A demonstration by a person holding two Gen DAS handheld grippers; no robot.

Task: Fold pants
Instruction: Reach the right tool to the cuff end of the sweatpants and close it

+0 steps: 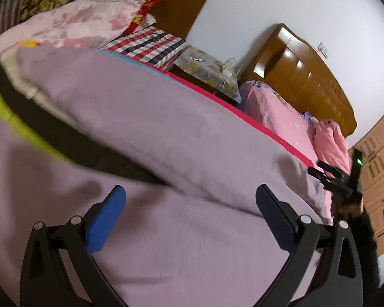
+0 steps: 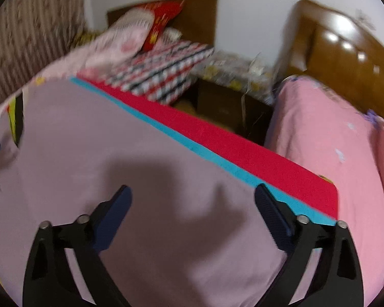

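The mauve pants (image 1: 146, 117) lie spread on the bed, one layer folded over another, with a pale ribbed waistband (image 1: 15, 76) at the far left. In the right wrist view the same mauve cloth (image 2: 115, 138) fills the foreground. My left gripper (image 1: 190, 194) is open and empty just above the cloth. My right gripper (image 2: 193, 194) is open and empty above the cloth near the bed's right edge; it also shows in the left wrist view (image 1: 332, 179) at the far right.
A black and yellow-green cloth (image 1: 33, 125) lies under the pants. The bed's red and blue mat edge (image 2: 233, 148) runs diagonally. Pink quilt (image 1: 76, 23), checkered pillow (image 2: 161, 74), a second pink bed (image 2: 325, 138), a nightstand (image 2: 227, 102) and wooden headboards stand behind.
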